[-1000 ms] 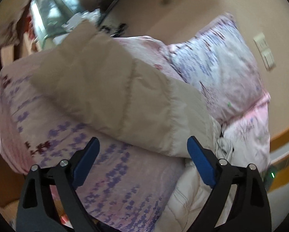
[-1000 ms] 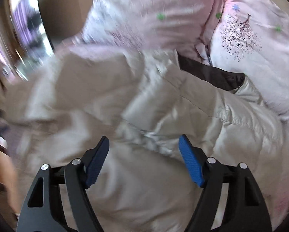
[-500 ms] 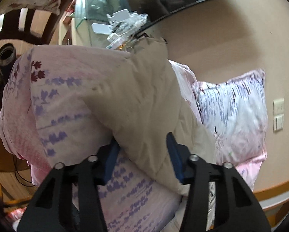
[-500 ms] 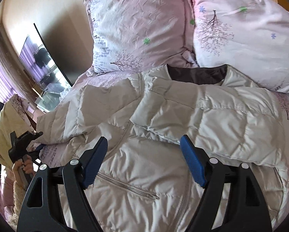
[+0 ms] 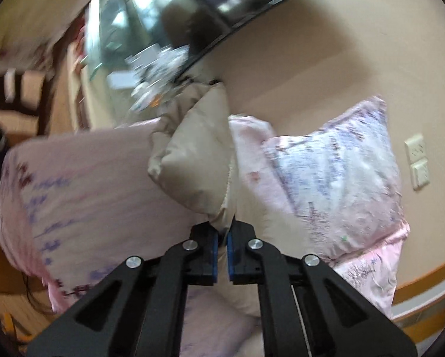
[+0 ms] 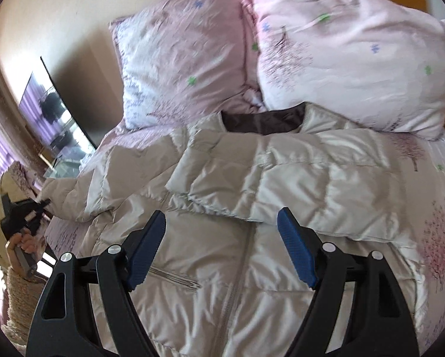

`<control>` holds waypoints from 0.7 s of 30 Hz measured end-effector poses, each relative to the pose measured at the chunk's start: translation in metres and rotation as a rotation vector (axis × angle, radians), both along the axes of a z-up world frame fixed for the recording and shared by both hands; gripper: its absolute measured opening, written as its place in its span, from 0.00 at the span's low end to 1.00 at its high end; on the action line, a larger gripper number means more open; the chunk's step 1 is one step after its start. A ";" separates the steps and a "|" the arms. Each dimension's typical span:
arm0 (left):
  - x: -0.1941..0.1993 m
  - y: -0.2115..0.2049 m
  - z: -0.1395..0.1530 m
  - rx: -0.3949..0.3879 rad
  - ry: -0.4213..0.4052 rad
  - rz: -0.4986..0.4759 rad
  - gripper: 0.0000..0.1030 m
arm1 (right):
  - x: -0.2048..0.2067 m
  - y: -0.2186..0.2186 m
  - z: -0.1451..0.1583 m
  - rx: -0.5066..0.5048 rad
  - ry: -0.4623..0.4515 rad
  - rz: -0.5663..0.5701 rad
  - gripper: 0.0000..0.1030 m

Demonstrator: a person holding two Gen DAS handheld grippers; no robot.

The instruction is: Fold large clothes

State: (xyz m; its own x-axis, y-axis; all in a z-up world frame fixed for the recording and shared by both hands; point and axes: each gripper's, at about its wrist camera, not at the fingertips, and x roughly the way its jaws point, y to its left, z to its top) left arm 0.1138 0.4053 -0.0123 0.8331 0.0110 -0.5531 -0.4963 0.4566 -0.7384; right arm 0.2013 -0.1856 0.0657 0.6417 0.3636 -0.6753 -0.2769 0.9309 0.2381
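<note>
Tongs [image 5: 221, 242] pinch sleeve [image 5: 198, 160].

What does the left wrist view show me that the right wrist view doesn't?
Left wrist only: the left tongs shut on the sleeve end, in close-up, and a table under the TV.

Right wrist only: the whole beige puffer jacket spread on the bed, its dark collar lining, one sleeve already folded across the chest, a second pillow, and the open right tongs above it.

Both: the pillow, pink bedding, wall outlets.
</note>
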 end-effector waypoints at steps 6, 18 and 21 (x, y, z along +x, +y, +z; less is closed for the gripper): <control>0.038 -0.050 0.075 0.160 -0.121 -0.136 0.04 | -0.008 -0.038 0.003 0.024 -0.014 -0.076 0.77; 0.129 -0.300 0.165 0.362 -0.357 -0.708 0.04 | -0.020 -0.116 -0.009 0.070 0.005 -0.254 0.77; 0.142 -0.357 0.151 0.391 -0.333 -0.832 0.04 | -0.023 -0.133 -0.013 0.070 0.015 -0.296 0.77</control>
